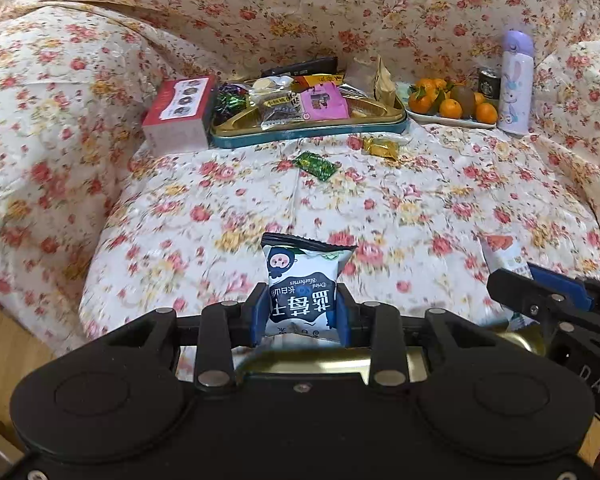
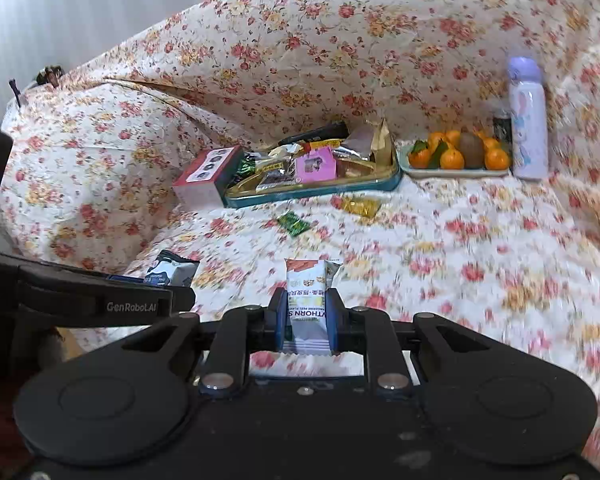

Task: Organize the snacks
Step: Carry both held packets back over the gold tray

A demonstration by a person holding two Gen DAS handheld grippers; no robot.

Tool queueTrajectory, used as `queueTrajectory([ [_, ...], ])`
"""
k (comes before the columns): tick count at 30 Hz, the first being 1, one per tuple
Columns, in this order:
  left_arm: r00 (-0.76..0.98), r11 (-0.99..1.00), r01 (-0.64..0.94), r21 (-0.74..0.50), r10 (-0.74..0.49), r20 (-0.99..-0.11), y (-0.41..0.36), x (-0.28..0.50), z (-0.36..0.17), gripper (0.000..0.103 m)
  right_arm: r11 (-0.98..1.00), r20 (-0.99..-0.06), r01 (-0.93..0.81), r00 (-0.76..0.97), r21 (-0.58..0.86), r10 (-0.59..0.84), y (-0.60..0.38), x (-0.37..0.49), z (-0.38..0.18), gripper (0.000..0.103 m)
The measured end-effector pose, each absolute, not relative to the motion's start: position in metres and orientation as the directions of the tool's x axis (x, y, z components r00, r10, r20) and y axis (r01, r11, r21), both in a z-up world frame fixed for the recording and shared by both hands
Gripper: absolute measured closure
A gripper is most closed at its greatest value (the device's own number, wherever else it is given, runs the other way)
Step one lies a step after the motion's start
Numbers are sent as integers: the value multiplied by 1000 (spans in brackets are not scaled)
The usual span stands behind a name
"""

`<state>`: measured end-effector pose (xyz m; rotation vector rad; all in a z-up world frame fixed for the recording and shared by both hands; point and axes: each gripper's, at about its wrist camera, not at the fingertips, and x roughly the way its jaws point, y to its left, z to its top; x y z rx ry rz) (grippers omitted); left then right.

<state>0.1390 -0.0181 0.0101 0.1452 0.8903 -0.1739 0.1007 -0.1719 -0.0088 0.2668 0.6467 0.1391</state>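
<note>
My left gripper (image 1: 300, 312) is shut on a white and dark blue dried blueberry packet (image 1: 304, 280), held above the floral cloth. My right gripper (image 2: 306, 316) is shut on a white hawthorn snack packet (image 2: 308, 296) with an orange top. Each gripper shows in the other view: the right one (image 1: 540, 296) at the right, the left one (image 2: 100, 300) at the left with the blueberry packet (image 2: 172, 272). A teal and gold snack tray (image 1: 300, 136), also in the right wrist view (image 2: 312, 194), sits far ahead, full of packets. A green packet (image 1: 314, 164) and a gold packet (image 1: 380, 147) lie loose before it.
A red and white box (image 1: 176, 112) stands left of the tray. A plate of tangerines and kiwis (image 1: 452, 104), a dark can (image 1: 488, 84) and a lilac rabbit flask (image 1: 516, 84) stand to its right. Floral cloth covers the seat, back and sides.
</note>
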Motion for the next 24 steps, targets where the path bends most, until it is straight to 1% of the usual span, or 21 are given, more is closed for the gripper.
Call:
queueTrajectory([
  [8,626,979,203,30,-106,-773,-13,92,12,61,932,-560,-11,797,362,228,-174,48,-12,82],
  [18,631,971,239,19,-140,-763,-25,40,9,61,930,-532,-1,820,367,211,-170,-10,-12,82],
  [24,601,972,235,2,-144,-786,-27,25,-3,61,941,-544,14,819,337,183,-168,-27,-12,82],
])
